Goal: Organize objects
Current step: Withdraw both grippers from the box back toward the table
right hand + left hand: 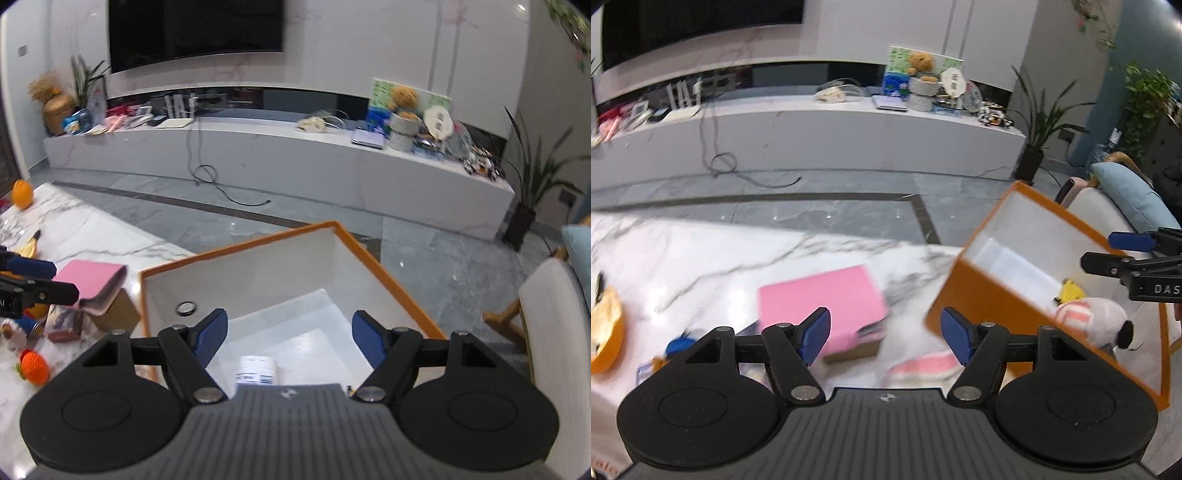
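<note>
From the left wrist, the left gripper hangs over the white veined marble tabletop with its blue ribbed pads standing well apart and nothing between them, probably free to take the next piece of clutter. At twelve o'clock from it lies a flat pink rectangular case on a brown cardboard box. At two o'clock sits the orange-rimmed white cardboard storage box, likely the collecting bin, already holding a soft pink-and-white plush toy and something yellow. A pink-striped soft item lies just beside the box's near corner.

From the right wrist, the right gripper hovers above that box's smooth white interior, jaws wide and empty. A white cylindrical bottle with a printed label lies inside, below the pads. At nine o'clock, an orange knitted toy waits on the marble.
</note>
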`<state>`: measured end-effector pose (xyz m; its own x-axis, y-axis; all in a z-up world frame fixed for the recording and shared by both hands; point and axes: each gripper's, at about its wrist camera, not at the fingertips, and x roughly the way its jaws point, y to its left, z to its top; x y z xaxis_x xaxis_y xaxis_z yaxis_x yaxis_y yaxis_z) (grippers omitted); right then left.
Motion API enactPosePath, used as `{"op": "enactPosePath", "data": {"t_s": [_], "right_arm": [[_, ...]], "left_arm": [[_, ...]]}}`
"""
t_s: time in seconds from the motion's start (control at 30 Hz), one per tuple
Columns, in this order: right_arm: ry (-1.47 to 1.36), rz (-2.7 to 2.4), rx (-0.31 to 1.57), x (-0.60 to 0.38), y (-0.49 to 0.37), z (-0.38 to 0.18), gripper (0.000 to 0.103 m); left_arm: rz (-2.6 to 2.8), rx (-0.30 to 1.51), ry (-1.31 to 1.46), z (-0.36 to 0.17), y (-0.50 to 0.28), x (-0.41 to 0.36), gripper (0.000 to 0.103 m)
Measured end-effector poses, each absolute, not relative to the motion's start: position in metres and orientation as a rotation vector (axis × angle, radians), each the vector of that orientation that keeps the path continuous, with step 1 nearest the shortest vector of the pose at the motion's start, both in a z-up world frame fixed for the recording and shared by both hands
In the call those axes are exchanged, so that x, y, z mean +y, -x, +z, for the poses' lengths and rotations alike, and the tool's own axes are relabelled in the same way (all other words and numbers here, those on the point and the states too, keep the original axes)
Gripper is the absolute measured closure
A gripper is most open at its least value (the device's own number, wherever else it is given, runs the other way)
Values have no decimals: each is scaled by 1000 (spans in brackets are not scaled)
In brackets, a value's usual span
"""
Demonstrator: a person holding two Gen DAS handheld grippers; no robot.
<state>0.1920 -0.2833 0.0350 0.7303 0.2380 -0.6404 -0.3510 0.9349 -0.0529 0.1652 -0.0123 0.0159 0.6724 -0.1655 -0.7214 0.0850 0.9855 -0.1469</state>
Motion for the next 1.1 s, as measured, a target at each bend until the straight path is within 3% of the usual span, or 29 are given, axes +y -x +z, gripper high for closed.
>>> {"op": "enactPosePath", "data": {"t_s": [0.67, 0.83, 1.1], "right_arm": [[283, 513, 617, -217, -133, 24, 28], [322, 566, 621, -200, -122, 11, 28], [404, 593, 683, -172, -122, -17, 27]], "left_arm": [[-156, 814, 12, -34, -92, 36, 19], [-163, 863, 169, -42, -94, 51, 16], [-134, 899, 92, -46, -96, 43, 16]]}}
